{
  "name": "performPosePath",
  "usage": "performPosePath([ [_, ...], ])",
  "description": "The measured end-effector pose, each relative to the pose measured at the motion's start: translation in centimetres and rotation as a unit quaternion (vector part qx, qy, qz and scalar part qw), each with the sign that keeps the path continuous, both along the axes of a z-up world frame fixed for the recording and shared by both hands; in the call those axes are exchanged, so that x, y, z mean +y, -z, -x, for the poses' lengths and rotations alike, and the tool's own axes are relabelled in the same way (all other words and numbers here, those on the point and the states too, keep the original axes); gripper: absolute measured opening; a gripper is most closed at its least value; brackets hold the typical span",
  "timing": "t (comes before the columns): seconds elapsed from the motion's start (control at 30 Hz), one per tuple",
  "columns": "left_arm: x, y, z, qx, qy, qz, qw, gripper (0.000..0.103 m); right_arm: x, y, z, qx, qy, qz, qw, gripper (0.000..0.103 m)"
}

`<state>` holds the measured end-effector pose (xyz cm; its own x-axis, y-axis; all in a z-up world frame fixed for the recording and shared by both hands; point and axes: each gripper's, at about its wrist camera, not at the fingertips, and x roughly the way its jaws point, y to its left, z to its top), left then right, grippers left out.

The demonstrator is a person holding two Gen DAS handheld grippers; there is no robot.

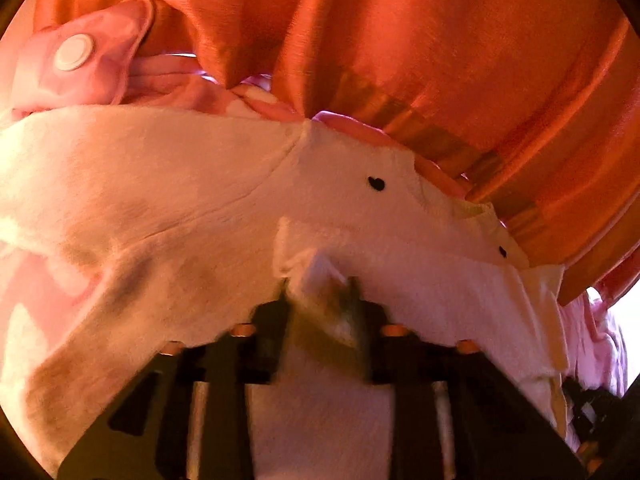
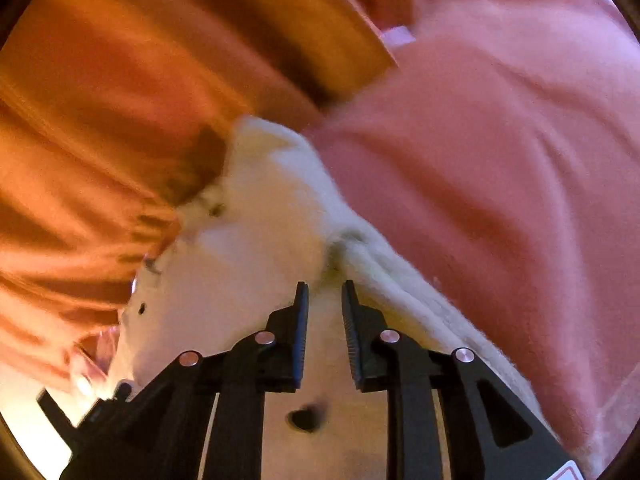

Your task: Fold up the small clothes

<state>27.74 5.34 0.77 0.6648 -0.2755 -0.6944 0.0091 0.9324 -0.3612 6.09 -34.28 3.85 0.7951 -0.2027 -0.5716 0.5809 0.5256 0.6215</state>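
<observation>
A small white garment with little black heart marks (image 1: 224, 200) fills the lower half of the left wrist view. My left gripper (image 1: 320, 284) is shut on a bunched fold of its edge. The same white garment (image 2: 248, 248) shows in the right wrist view, stretched from the middle down under the fingers. My right gripper (image 2: 325, 286) stands over the cloth with its jaws a small gap apart; no cloth shows clearly pinched between them. A black heart mark (image 2: 305, 419) lies below the fingers.
Orange draped fabric (image 1: 440, 48) hangs behind the garment in both views (image 2: 100, 120). A pink patterned piece with a white snap button (image 1: 76, 52) lies at the upper left. A pink cloth surface (image 2: 500, 160) fills the right side of the right wrist view.
</observation>
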Motion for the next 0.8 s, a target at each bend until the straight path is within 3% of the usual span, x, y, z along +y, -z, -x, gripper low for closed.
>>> performPosePath([
  [0.03, 0.6, -0.1, 0.7, 0.002, -0.005, 0.005, 1.0, 0.053, 0.6, -0.7, -0.2, -0.001, -0.01, 0.037, 0.999, 0.021],
  [0.07, 1.7, -0.3, 1.7, 0.005, -0.01, 0.017, 0.9998, 0.059, 1.4, -1.2, -1.2, 0.015, -0.023, 0.083, 0.996, 0.036],
  [0.1, 2.9, -0.4, 2.4, 0.012, -0.016, 0.028, 0.9994, 0.06, 1.8, -1.0, -2.6, 0.046, -0.042, 0.108, 0.992, 0.042],
  [0.17, 5.1, -0.9, 3.3, 0.018, -0.024, 0.041, 0.9987, 0.062, 2.1, 1.0, -4.4, 0.103, -0.068, 0.095, 0.988, 0.039],
  [0.2, 6.7, -1.3, 3.8, 0.02, -0.034, 0.042, 0.9984, 0.065, 2.3, 1.4, -4.3, 0.097, -0.068, 0.075, 0.99, 0.039],
  [0.27, 10.2, -2.4, 4.8, 0.006, -0.072, 0.042, 0.9965, 0.081, 3.3, 0.7, -4.1, 0.07, -0.089, 0.064, 0.992, 0.04],
  [0.33, 13.6, -3.4, 5.5, -0.013, -0.12, 0.037, 0.992, 0.087, 5.0, -1.1, -4.3, 0.038, -0.112, 0.097, 0.988, 0.041],
  [0.47, 21.7, -3.5, 5.3, -0.016, -0.241, 0.032, 0.97, 0.091, 6.8, -1.7, -4.7, 0.032, -0.138, 0.126, 0.982, 0.046],
  [0.53, 25.6, -2.5, 4.4, 0.011, -0.304, 0.031, 0.9521, 0.091, 7.5, -1.3, -4.9, 0.035, -0.149, 0.12, 0.981, 0.046],
  [0.63, 28.9, -1.4, 3.6, 0.029, -0.362, 0.032, 0.9313, 0.091, 8.3, -1.0, -5.0, 0.04, -0.159, 0.12, 0.979, 0.046],
  [0.7, 30.1, -0.7, 2.5, 0.036, -0.372, 0.036, 0.9266, 0.077, 8.7, -1.0, -5.1, 0.041, -0.162, 0.125, 0.978, 0.048],
  [0.77, 30.1, -0.4, 0.8, 0.044, -0.344, 0.032, 0.9372, 0.034, 8.8, -1.0, -5.5, 0.041, -0.164, 0.126, 0.978, 0.049],
  [0.8, 29.9, -0.6, 0.3, 0.043, -0.331, 0.024, 0.9425, 0.024, 8.8, -0.9, -5.5, 0.041, -0.163, 0.126, 0.978, 0.049],
])
